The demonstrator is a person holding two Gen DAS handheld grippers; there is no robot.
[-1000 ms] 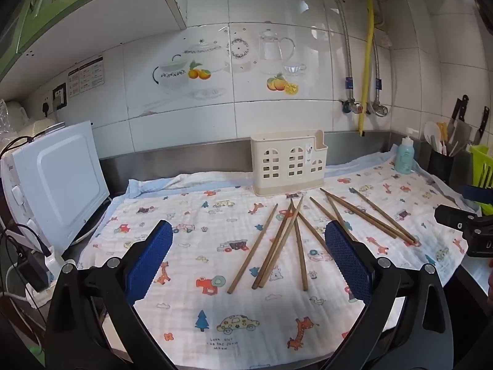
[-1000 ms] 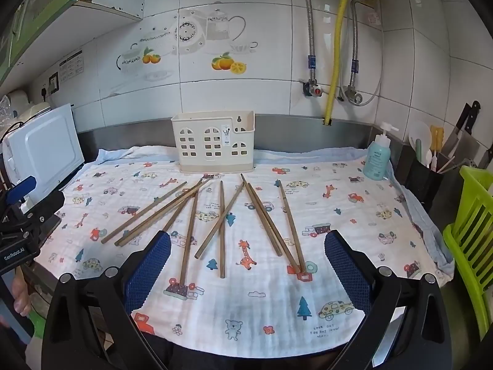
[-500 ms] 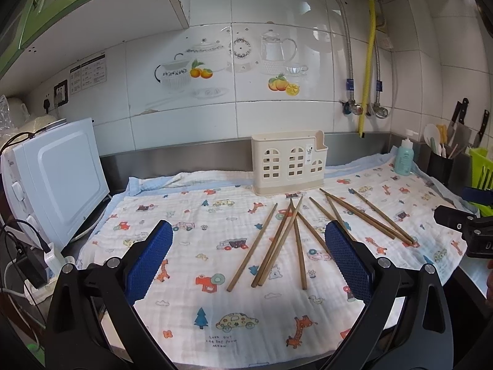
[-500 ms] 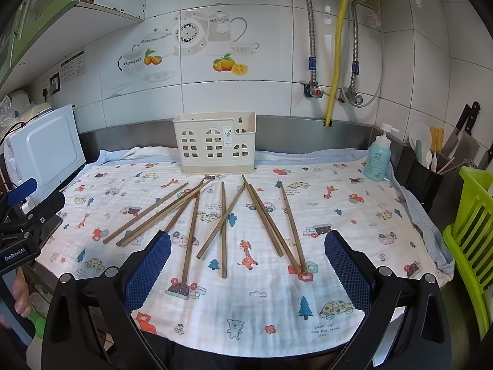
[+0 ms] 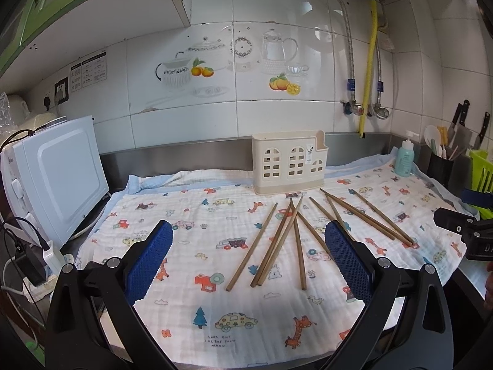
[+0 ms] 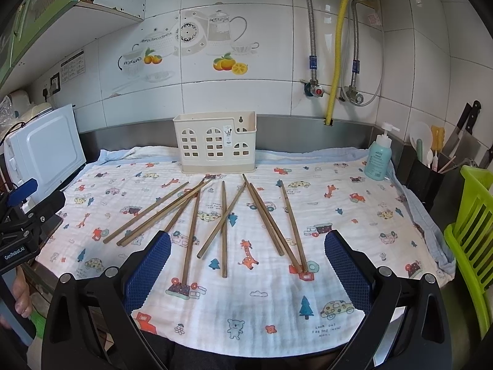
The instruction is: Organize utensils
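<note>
1. Left wrist view: I see my left gripper (image 5: 248,256) spread wide at the bottom of the frame, its blue pads holding nothing, hovering above the near edge of the cartoon-print cloth (image 5: 185,215).
2. The wooden chopsticks (image 5: 295,237) lie loose on the cloth, centre to right of the frame, fanned out with some crossing near their far tips.
3. The cream utensil holder (image 5: 288,166) stands upright just behind them, at the cloth's far edge against the steel backsplash.
4. A white microwave (image 5: 58,175) fills the left edge; a teal pump bottle (image 5: 405,160) stands at the right. My right gripper (image 5: 462,225) pokes in at the right edge; I cannot tell its state from here.
5. Right wrist view: my right gripper (image 6: 248,259) is also spread apart and empty, low in the frame over the cloth (image 6: 339,215).
6. The chopsticks (image 6: 225,225) sprawl across the centre; the holder (image 6: 215,146) sits above them, centre frame.
7. The pump bottle (image 6: 378,158) stands upper right, beside a black utensil pot (image 6: 423,182) and a green rack (image 6: 471,231) at the right edge.
8. My left gripper (image 6: 21,215) shows at the left edge.
</note>
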